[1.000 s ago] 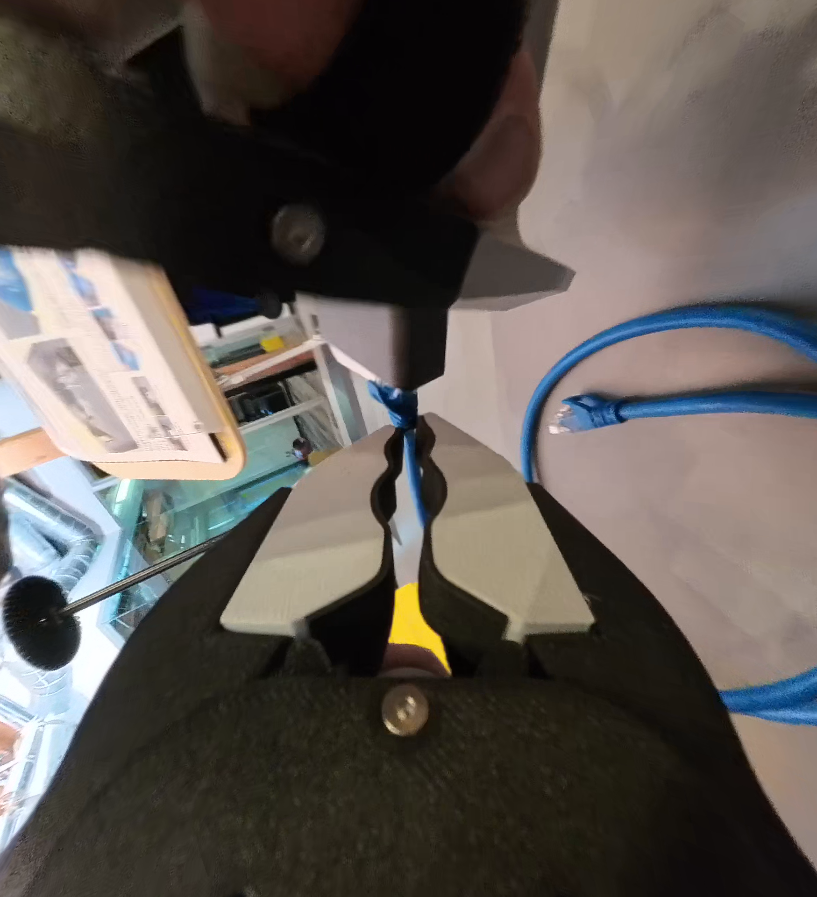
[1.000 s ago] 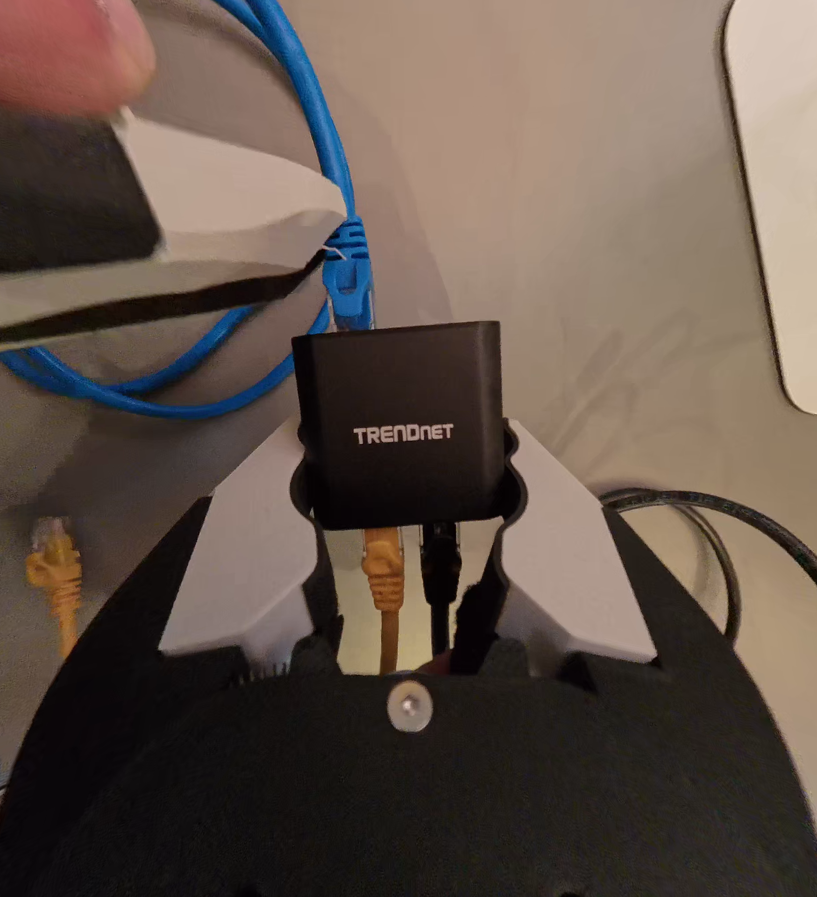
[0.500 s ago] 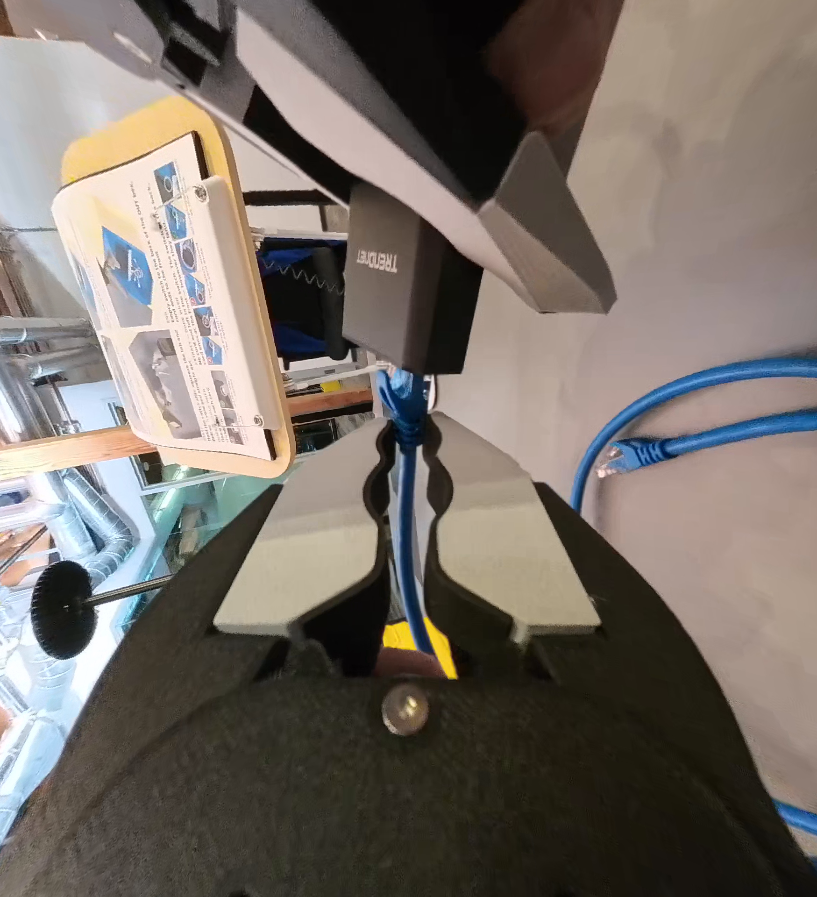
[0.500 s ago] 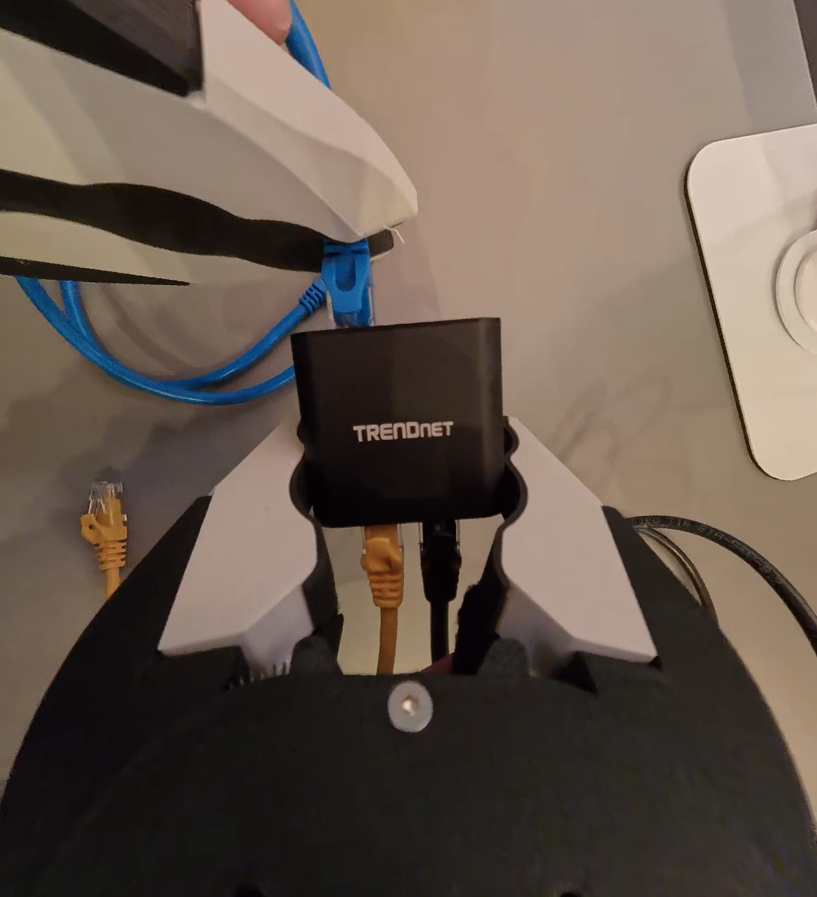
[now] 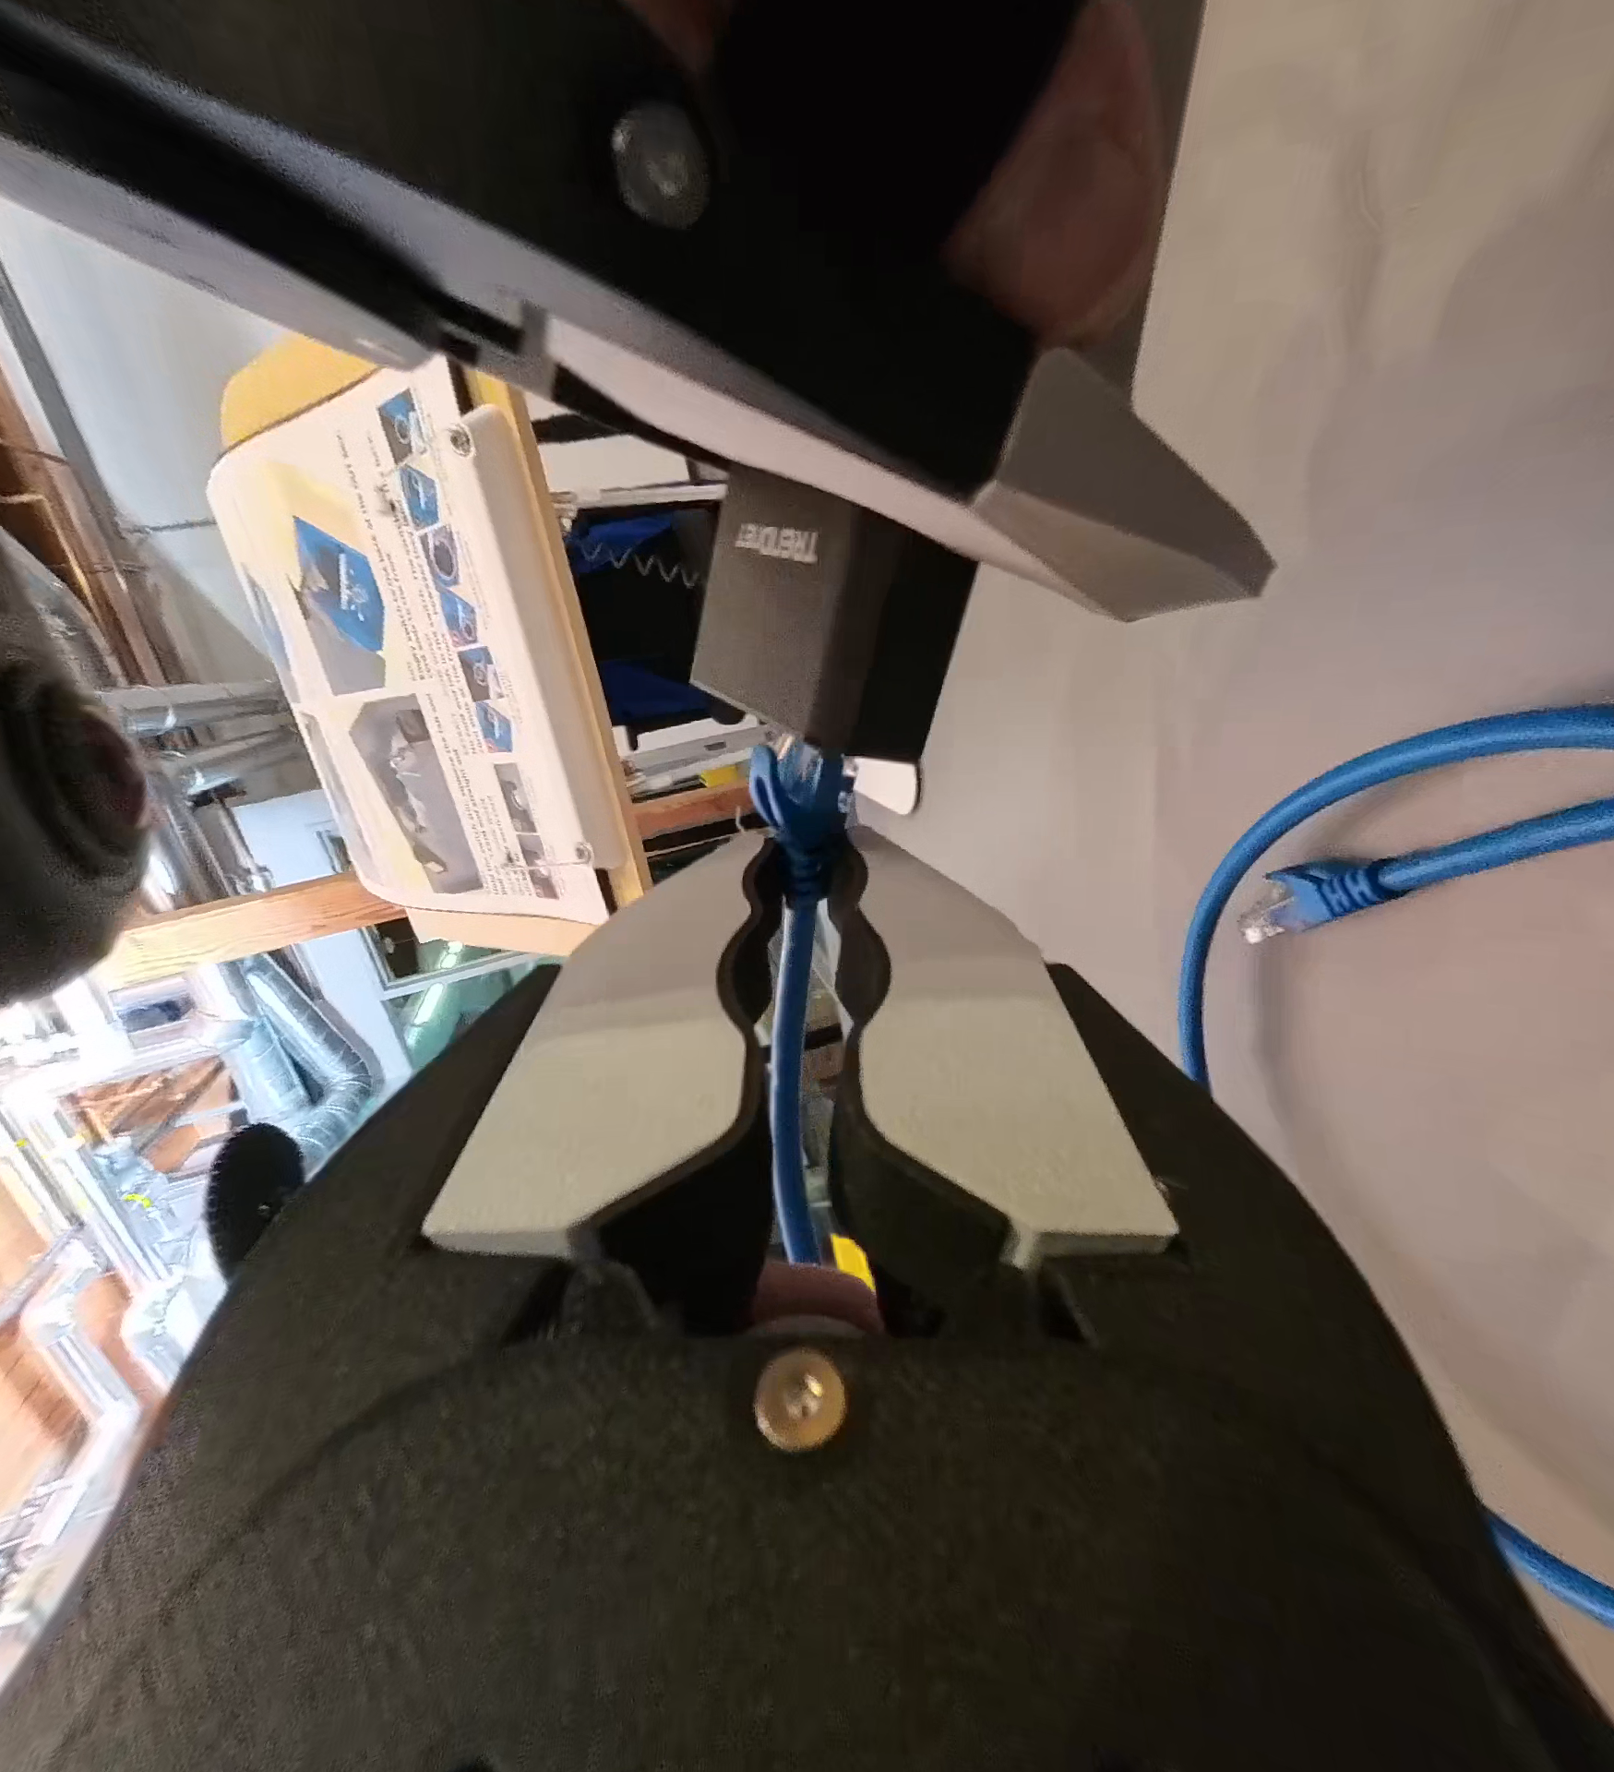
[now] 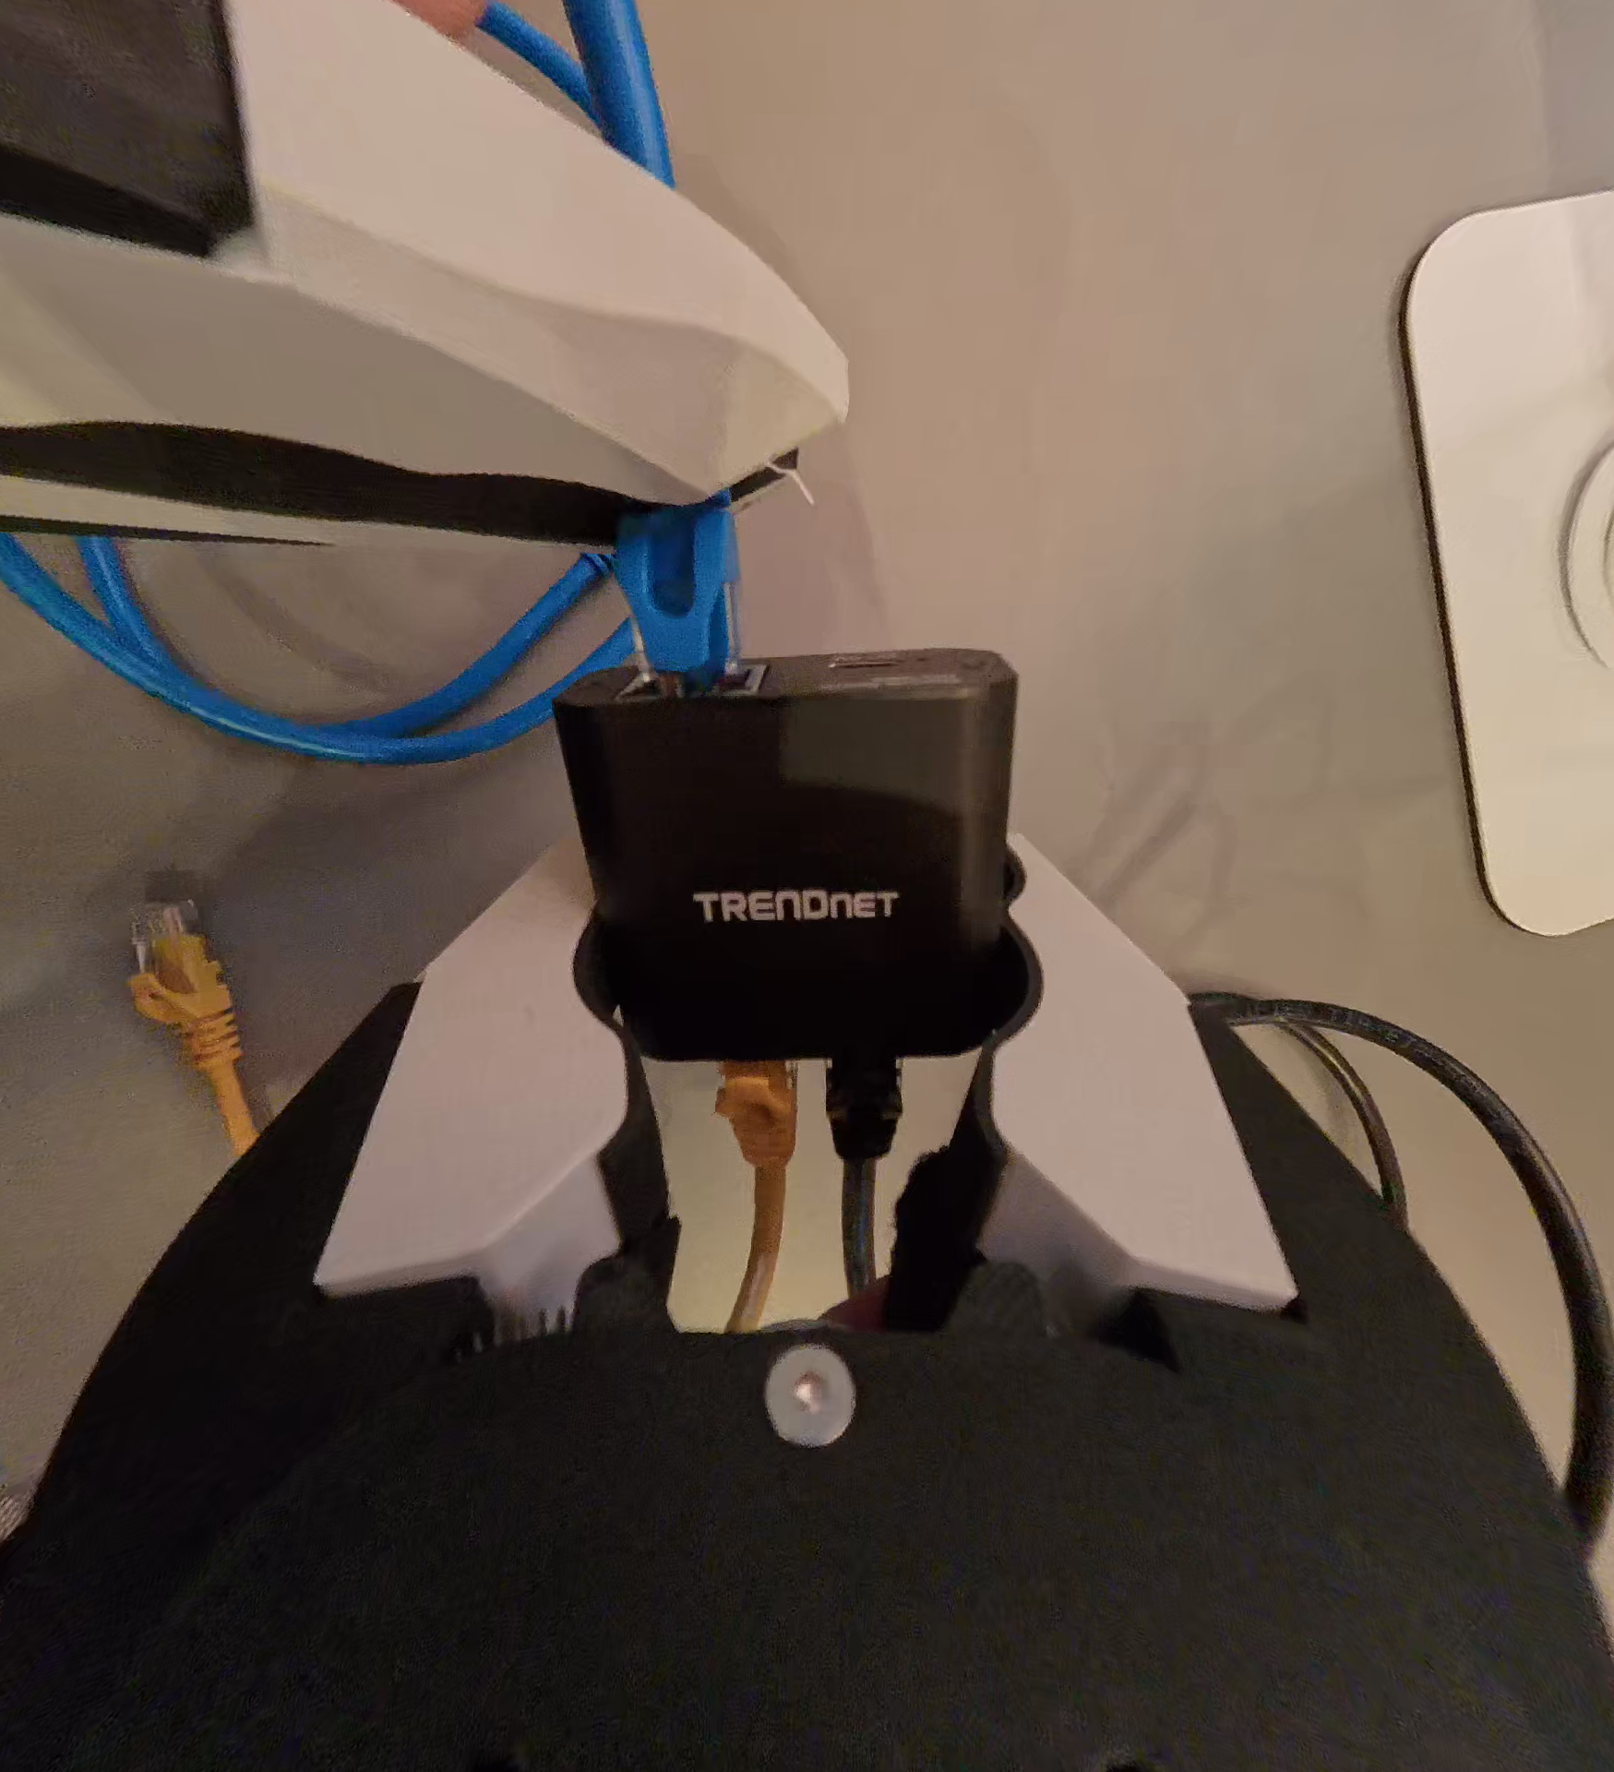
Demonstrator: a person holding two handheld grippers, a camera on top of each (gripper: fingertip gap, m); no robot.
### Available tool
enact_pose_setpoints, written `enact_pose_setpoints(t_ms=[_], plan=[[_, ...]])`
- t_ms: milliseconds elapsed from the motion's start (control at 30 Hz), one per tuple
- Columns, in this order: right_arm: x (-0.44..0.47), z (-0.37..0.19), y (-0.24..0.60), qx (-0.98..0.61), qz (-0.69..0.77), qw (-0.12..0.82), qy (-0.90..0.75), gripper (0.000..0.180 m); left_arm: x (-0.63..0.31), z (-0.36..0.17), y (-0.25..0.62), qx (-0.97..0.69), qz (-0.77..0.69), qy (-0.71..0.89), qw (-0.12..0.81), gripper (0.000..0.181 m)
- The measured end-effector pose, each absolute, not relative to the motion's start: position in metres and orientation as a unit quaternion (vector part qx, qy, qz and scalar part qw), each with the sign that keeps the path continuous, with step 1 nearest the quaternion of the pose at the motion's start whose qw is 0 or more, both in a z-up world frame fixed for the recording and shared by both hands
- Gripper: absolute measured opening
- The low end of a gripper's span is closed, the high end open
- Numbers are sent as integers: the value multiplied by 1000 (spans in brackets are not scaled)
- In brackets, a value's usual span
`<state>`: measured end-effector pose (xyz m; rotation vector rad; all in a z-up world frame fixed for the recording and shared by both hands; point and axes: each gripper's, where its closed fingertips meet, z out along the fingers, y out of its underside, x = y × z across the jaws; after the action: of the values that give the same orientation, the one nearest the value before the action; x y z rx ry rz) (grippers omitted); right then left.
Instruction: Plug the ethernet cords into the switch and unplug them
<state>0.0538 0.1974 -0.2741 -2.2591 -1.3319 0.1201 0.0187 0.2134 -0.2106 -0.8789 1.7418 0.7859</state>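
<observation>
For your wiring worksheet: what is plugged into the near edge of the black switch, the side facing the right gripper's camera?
Two plugs sit in the switch: a yellow ethernet plug and a black plug. Their cables run back between the right gripper fingers; the ports themselves are hidden.

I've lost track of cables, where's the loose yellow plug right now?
In the right wrist view, the loose yellow plug lies on the table, left of the switch, below the blue cable loops.

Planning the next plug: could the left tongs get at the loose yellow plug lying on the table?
Probably not yet: the left tongs are shut on the blue cord at the switch. The yellow plug itself lies uncovered.
</observation>
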Motion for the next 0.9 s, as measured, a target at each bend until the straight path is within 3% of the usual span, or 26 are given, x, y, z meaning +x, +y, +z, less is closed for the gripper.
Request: enact_pose_setpoints(t_ms=[367,700,900], plan=[[37,-236,195,-751,138,401,-506,72,17,-176,198,-350,305,713,526,12],[39,-224,192,-736,126,413,-521,72,14,-167,184,-368,249,729,521,11],[56,-216,201,-770,107,411,-477,72,2,-138,175,-408,173,684,579,33]])
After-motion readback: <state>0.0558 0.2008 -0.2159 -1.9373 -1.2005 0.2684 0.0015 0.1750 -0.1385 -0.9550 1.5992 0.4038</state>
